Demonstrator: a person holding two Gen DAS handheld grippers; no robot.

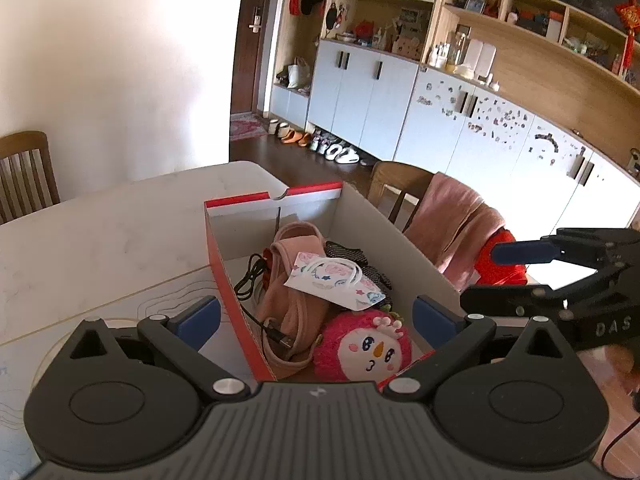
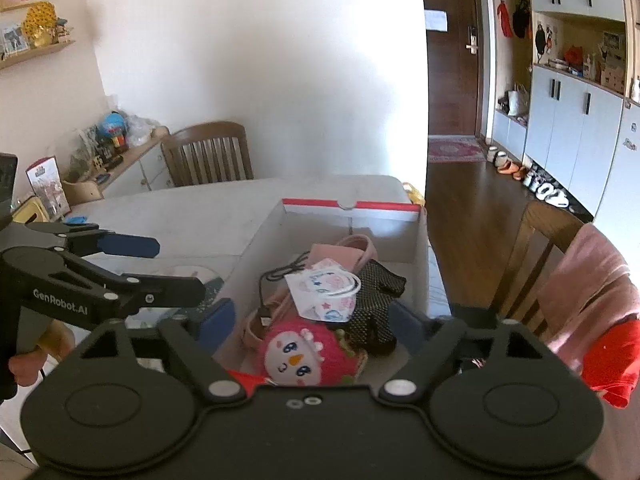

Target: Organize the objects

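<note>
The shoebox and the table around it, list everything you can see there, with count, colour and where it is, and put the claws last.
shoebox: one, red outside and white inside, open, on the table
plush toy: one, pink with a cartoon face, at the near end of the box
face mask: one, white with pastel print, on top of the pile
sandal: pink, count unclear, under the mask
dotted glove: black, count unclear, beside the mask
cable: one, black, along the box's left wall
table: one, pale, under the box
chairs: two, brown wood, at the far end and the right side
towel: one, pink, draped over the right chair
left claw: one, black with blue pads, open above the box
right claw: one, black with blue pads, open above the box
</note>
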